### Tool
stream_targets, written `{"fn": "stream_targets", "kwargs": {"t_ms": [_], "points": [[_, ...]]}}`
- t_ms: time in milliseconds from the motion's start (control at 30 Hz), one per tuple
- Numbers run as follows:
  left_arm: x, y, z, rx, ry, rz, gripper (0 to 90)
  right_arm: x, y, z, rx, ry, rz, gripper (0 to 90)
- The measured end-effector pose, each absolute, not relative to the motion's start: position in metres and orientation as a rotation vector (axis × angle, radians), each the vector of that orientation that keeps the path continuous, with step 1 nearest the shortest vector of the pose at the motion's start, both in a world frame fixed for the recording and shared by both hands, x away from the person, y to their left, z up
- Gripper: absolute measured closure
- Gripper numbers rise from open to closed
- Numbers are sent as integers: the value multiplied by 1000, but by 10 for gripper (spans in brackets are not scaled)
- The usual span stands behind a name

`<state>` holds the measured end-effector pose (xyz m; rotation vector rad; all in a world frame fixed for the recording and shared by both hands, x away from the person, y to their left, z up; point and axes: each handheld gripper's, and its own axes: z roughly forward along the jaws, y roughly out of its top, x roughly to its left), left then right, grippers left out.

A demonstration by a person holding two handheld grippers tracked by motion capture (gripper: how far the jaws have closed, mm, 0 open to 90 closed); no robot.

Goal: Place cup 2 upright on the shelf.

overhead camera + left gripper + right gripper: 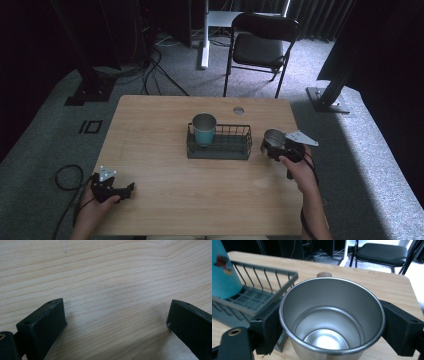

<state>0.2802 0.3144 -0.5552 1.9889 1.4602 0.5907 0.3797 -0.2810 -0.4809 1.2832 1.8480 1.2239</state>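
Note:
A steel cup point(273, 139) point(332, 322) stands upright and empty just right of the wire basket point(220, 146) point(262, 282). My right gripper point(275, 148) point(332, 330) is shut on it, one jaw on each side of its wall. A teal cup point(204, 129) point(223, 270) stands upright in the basket's left end. Near the table's front left corner my left gripper point(131, 188) point(116, 315) rests low over the bare wood, jaws wide open with nothing between them.
The wooden table point(150, 150) has a round cable hole point(238, 110) point(324, 274) behind the basket. A black folding chair point(260, 47) point(382, 251) stands beyond the far edge, with stand bases and cables on the carpet around it.

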Motion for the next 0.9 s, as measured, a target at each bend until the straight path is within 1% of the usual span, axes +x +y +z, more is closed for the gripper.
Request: {"fn": "stream_targets", "kwargs": {"t_ms": [400, 900], "points": [[280, 314, -555, 1989, 1460, 591, 27, 383, -277, -450, 1229, 1827, 1262, 134], [280, 314, -555, 1989, 1460, 591, 28, 395, -247, -410, 1111, 1845, 1307, 134]]}}
